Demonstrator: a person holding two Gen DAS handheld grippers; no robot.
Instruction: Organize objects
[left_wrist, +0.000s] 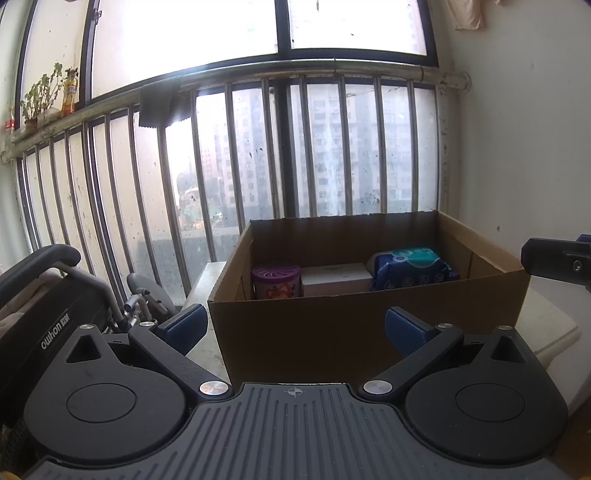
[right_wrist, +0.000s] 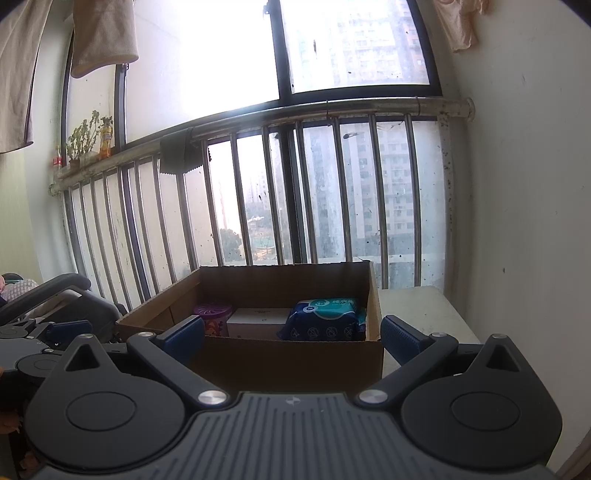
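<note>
An open cardboard box (left_wrist: 332, 332) stands on a pale surface in front of the window railing. Inside it sit a purple-lidded round container (left_wrist: 275, 280), a white flat box (left_wrist: 336, 278) and a blue wipes pack (left_wrist: 412, 267). My left gripper (left_wrist: 295, 328) is open and empty, just before the box's near wall. My right gripper (right_wrist: 293, 334) is open and empty, also before the box (right_wrist: 288, 360); the container (right_wrist: 212, 317), white box (right_wrist: 258, 321) and wipes pack (right_wrist: 325, 321) show there. The right gripper's tip shows at the left view's right edge (left_wrist: 557, 262).
A metal railing (left_wrist: 258, 155) and window stand behind the box. A folded wheelchair (left_wrist: 55, 295) is at the left. A white wall (left_wrist: 524, 147) is at the right. A pale table top (right_wrist: 417, 314) extends right of the box. Plants and bottles sit on a ledge (left_wrist: 44, 99).
</note>
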